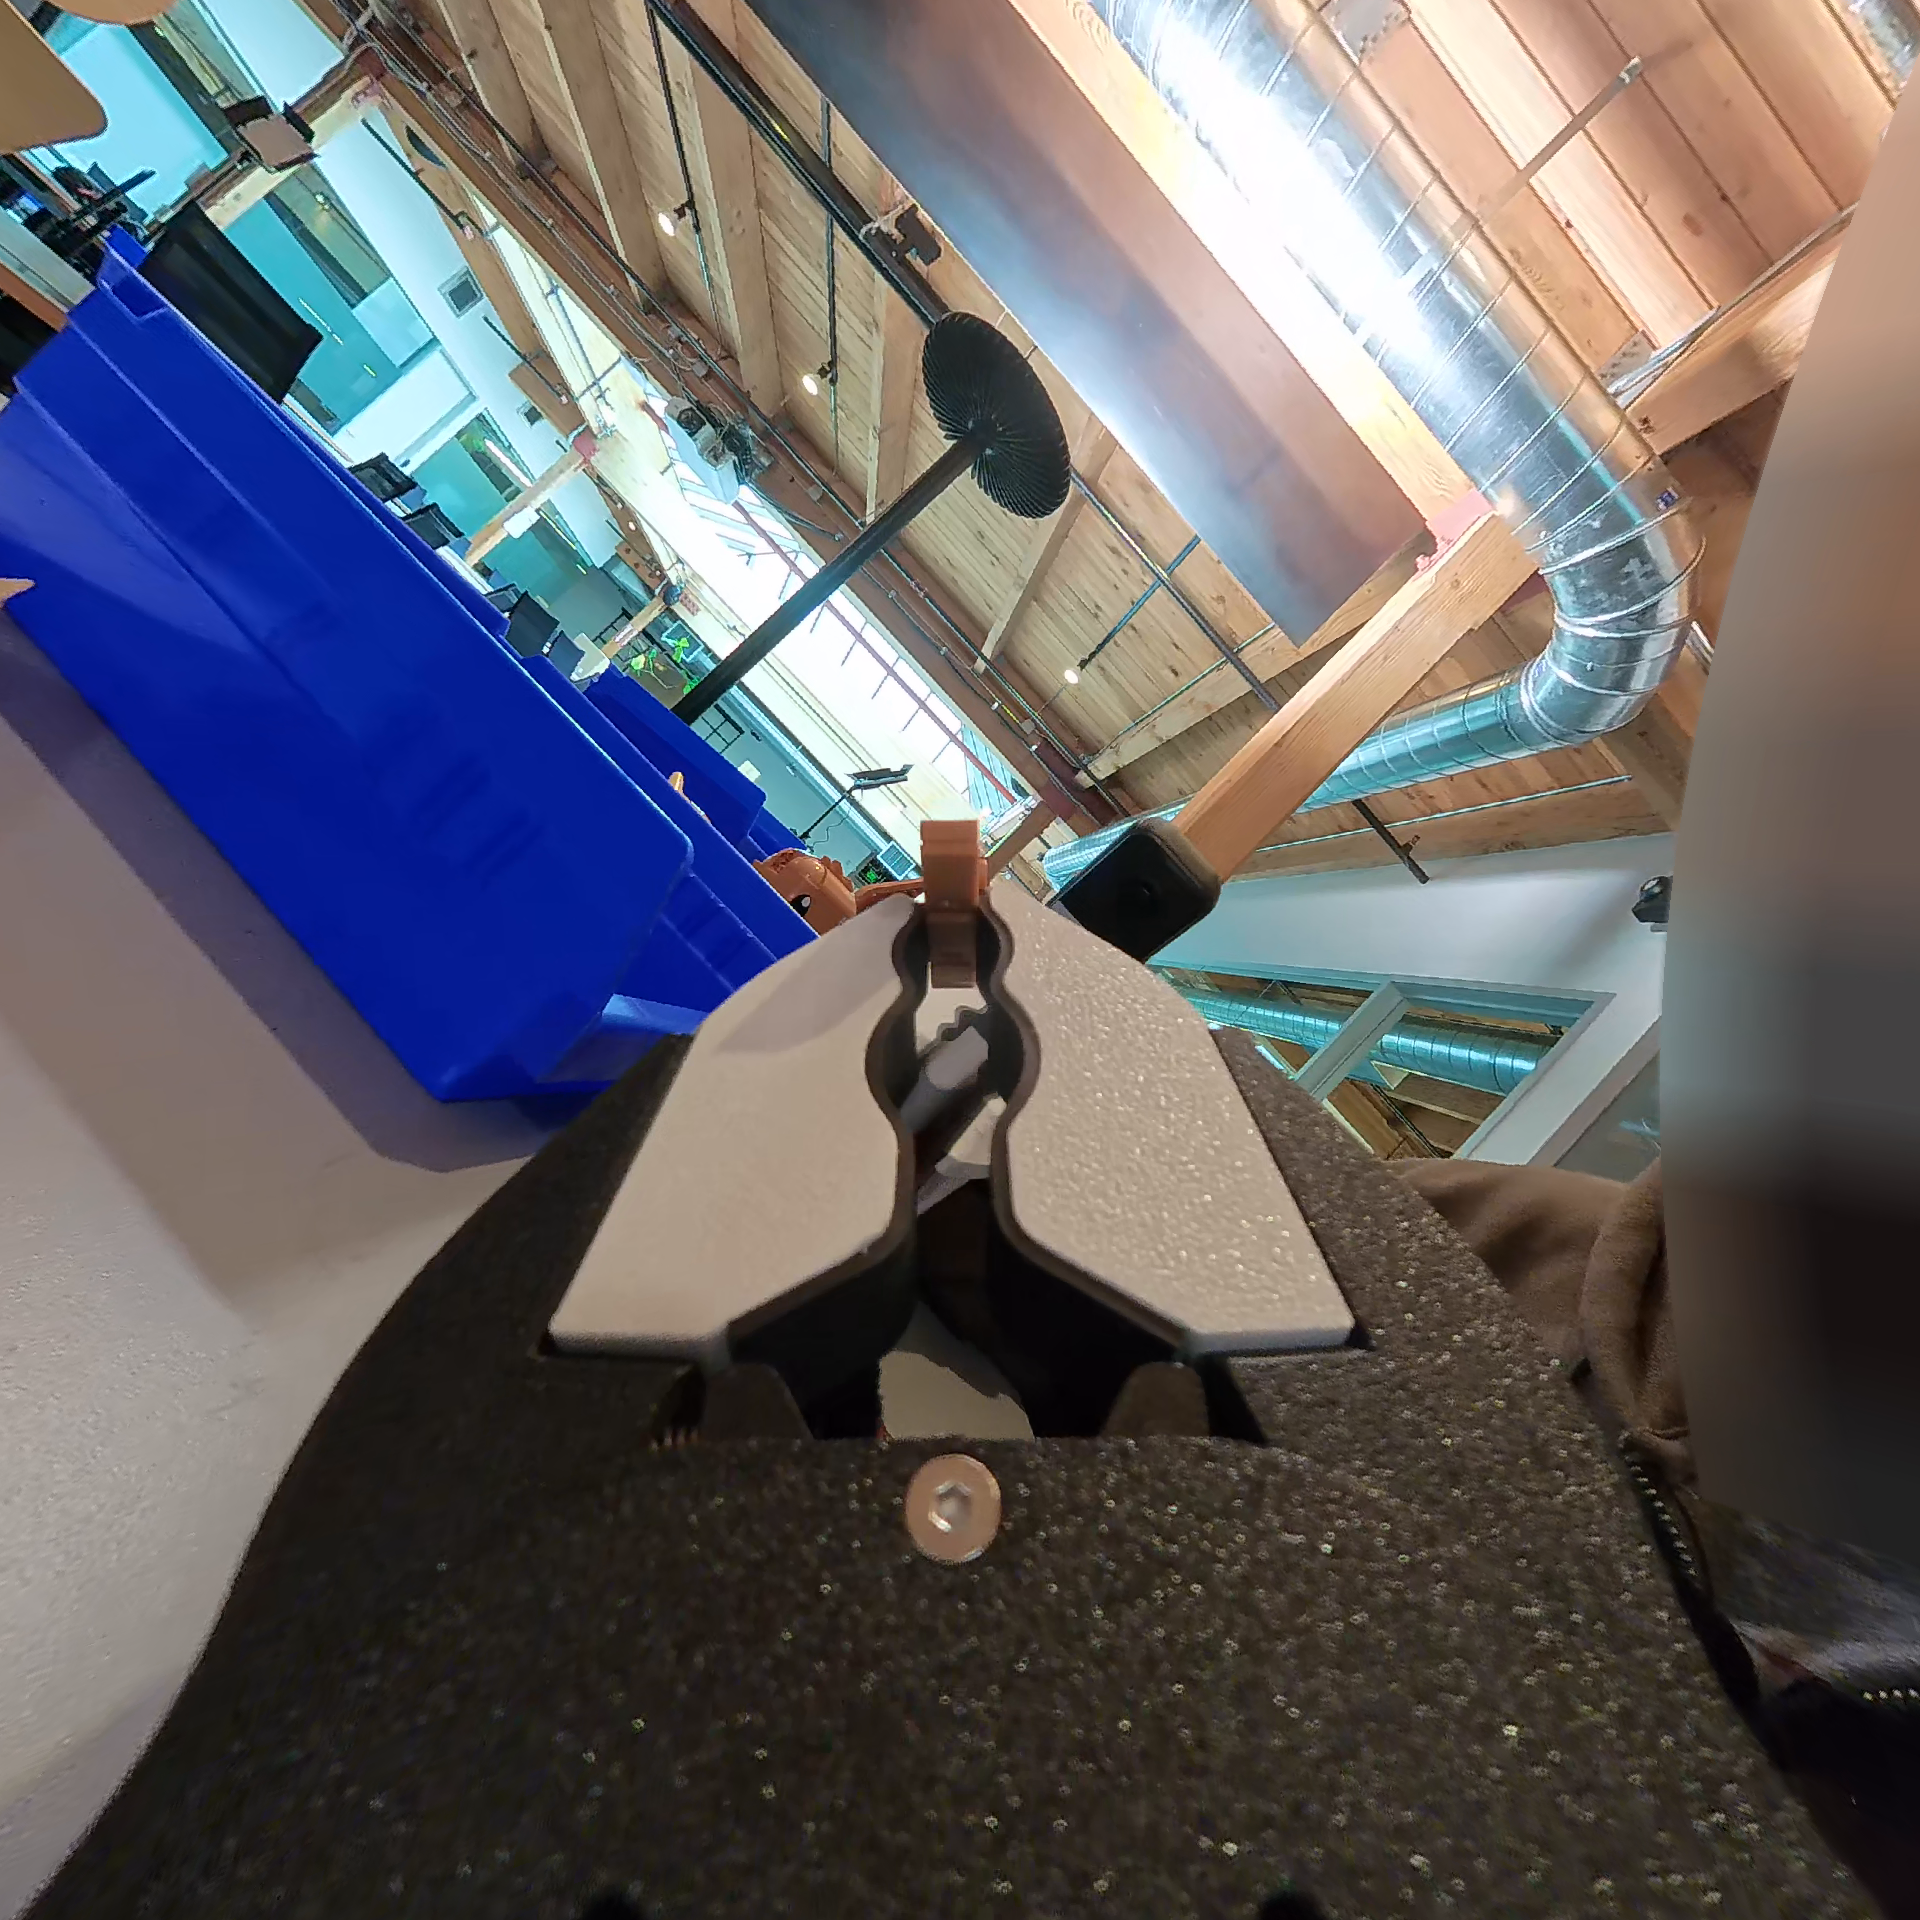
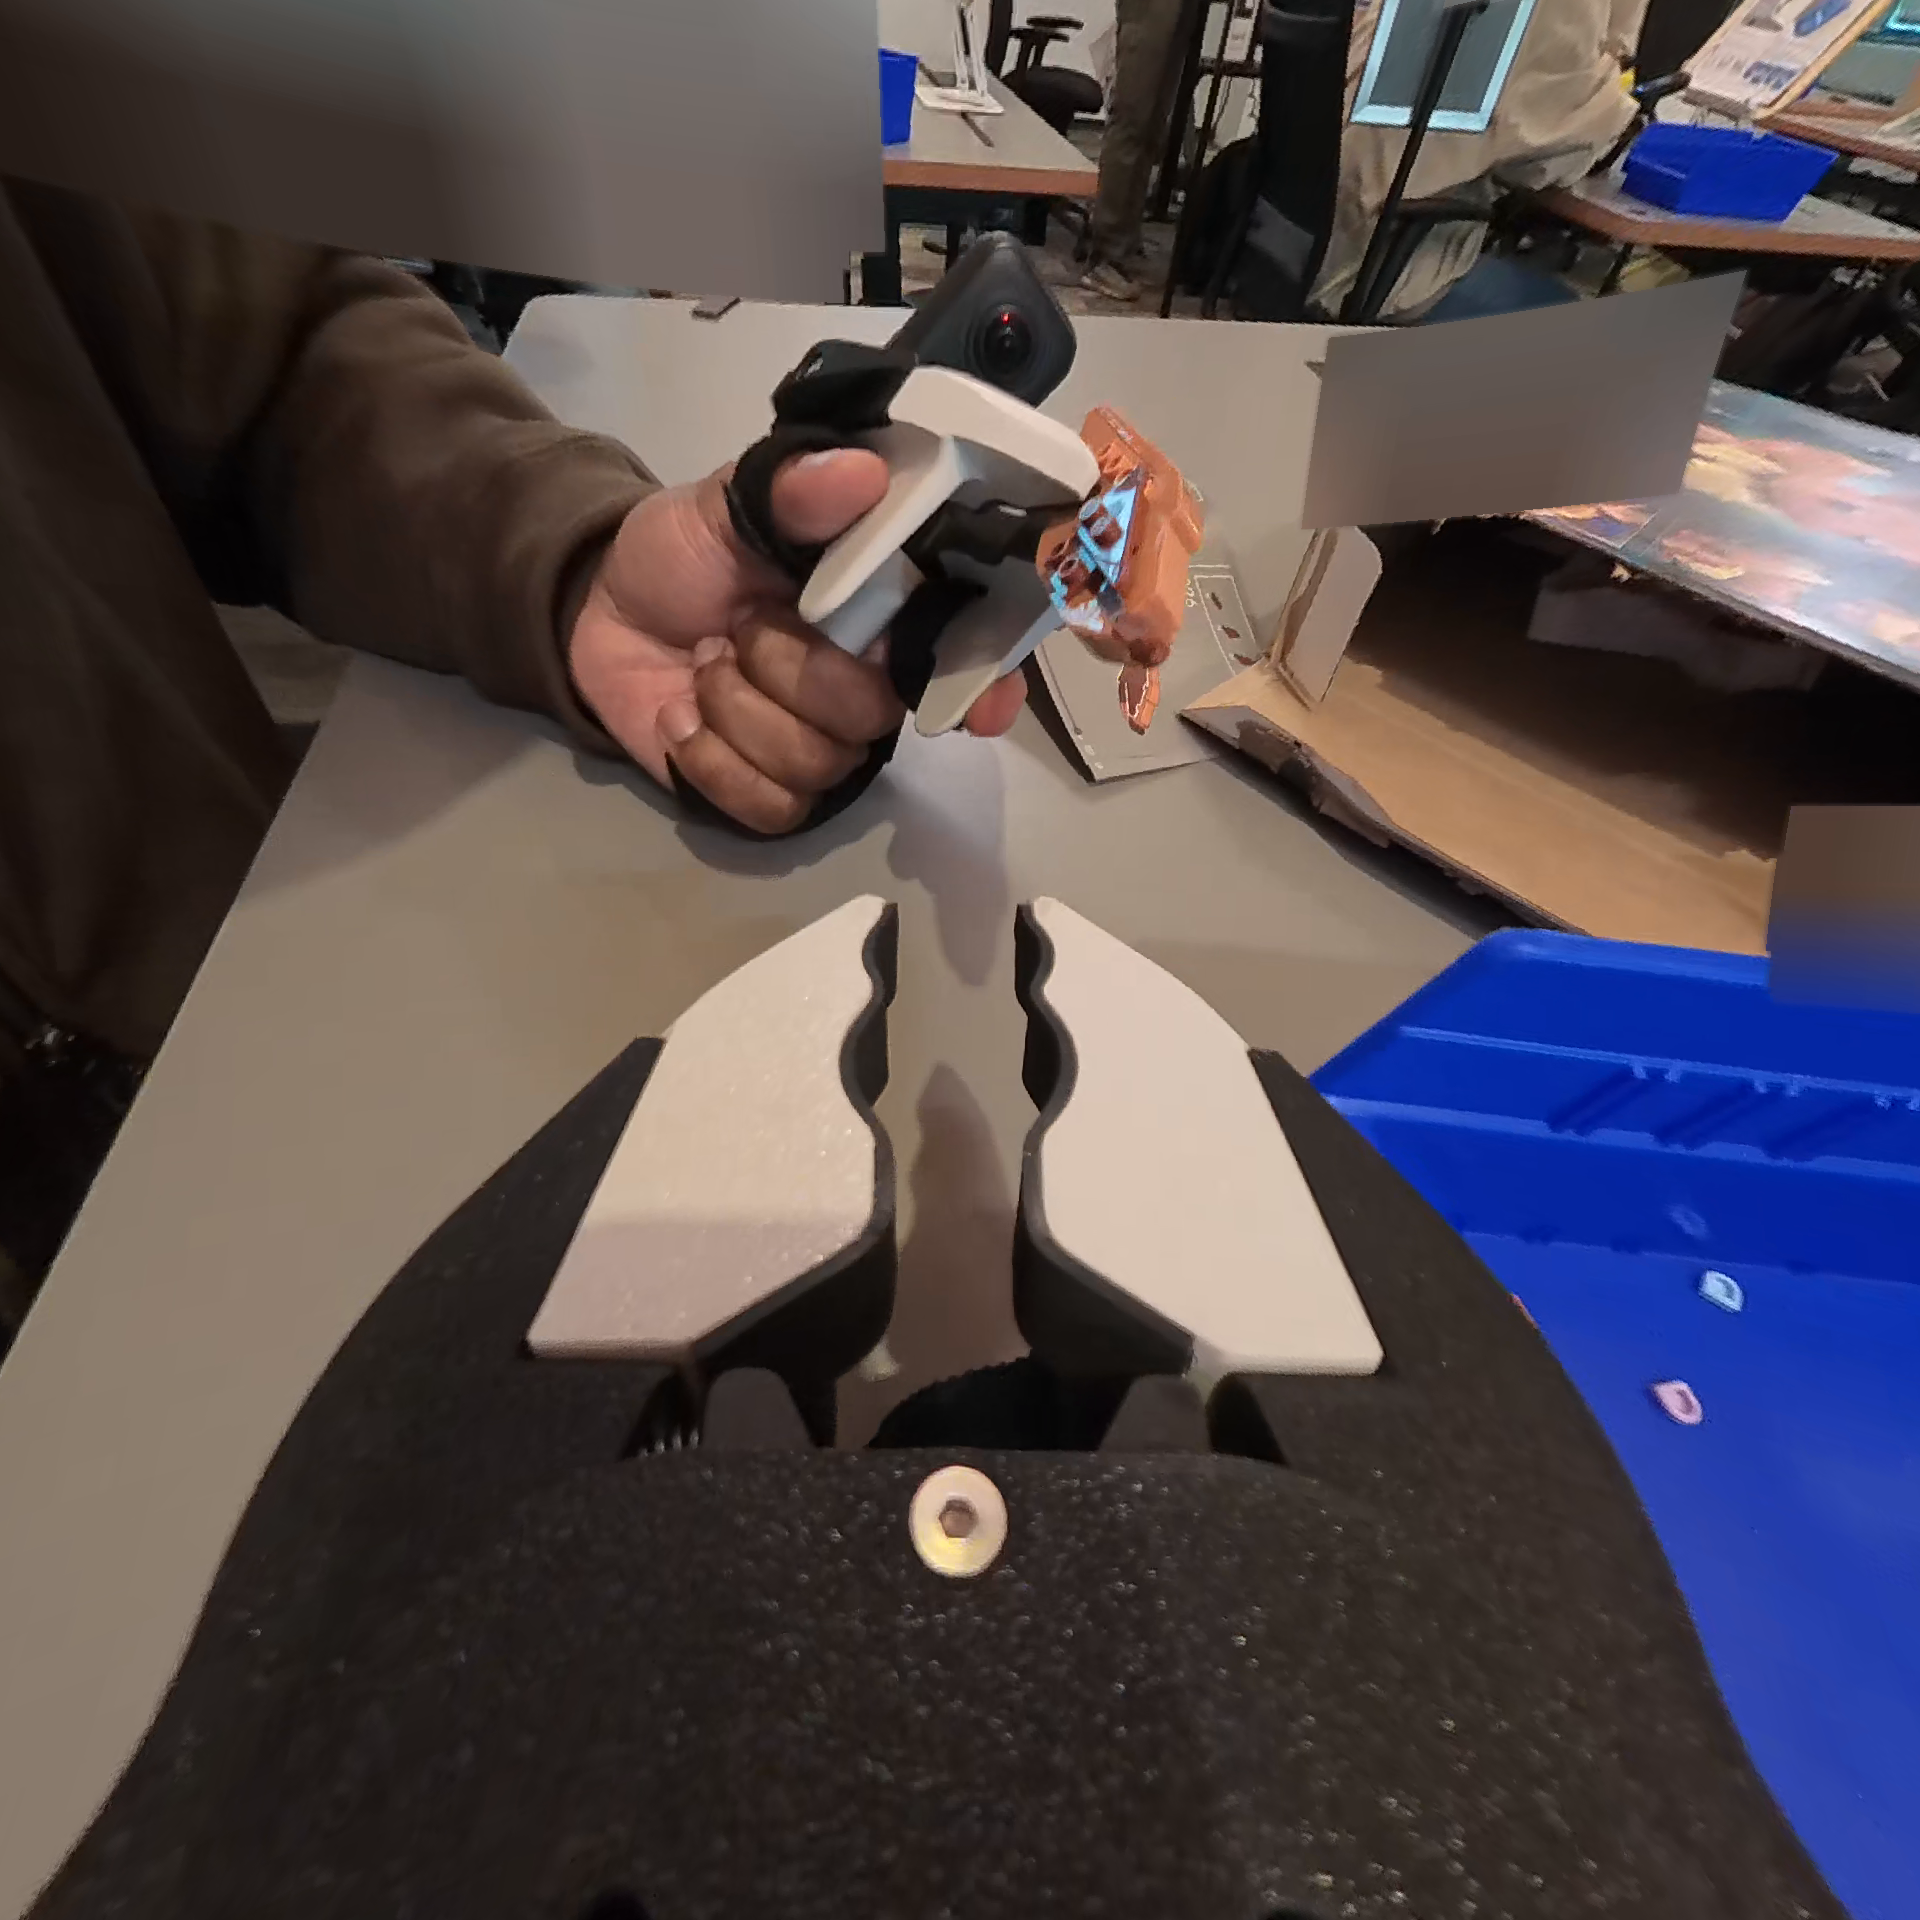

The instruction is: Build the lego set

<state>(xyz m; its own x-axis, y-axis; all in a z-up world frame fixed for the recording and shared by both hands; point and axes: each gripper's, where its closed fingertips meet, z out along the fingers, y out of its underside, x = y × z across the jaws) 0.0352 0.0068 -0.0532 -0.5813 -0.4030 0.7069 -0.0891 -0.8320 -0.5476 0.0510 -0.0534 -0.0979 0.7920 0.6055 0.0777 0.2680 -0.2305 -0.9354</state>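
Toy: we see a small brown brick-built piece [image 1: 951,883] pinched at the tips of the left gripper [image 1: 951,920], standing up past the tips; from the right wrist view it belongs to a larger orange-brown brick model [image 2: 1127,540] held up above the grey table [image 2: 416,987]
Left gripper: our fingers [image 1: 790,1091] are nearly closed and press on the brown piece from both sides; a hand [image 2: 727,665] grips the handle, low to the table
Right gripper: our right gripper [image 2: 956,935] stands partly open with nothing between the fingers [image 2: 748,1122]; only bare table shows in the gap, and it is well apart from the toy
Nearby: a blue bin [image 2: 1662,1195] sits just to the right with a few small pale pieces [image 2: 1720,1291] on its floor; more blue bins [image 1: 312,675] rise at the left in the left wrist view, with a brown toy head [image 1: 805,883] showing past the edge of one
Further out: flattened cardboard [image 2: 1507,748] and a printed sheet [image 2: 1122,717] lie beyond the toy
Progress: we judge the model partly built and firmly in hand; loose pieces remain in the bin, and the right gripper has none
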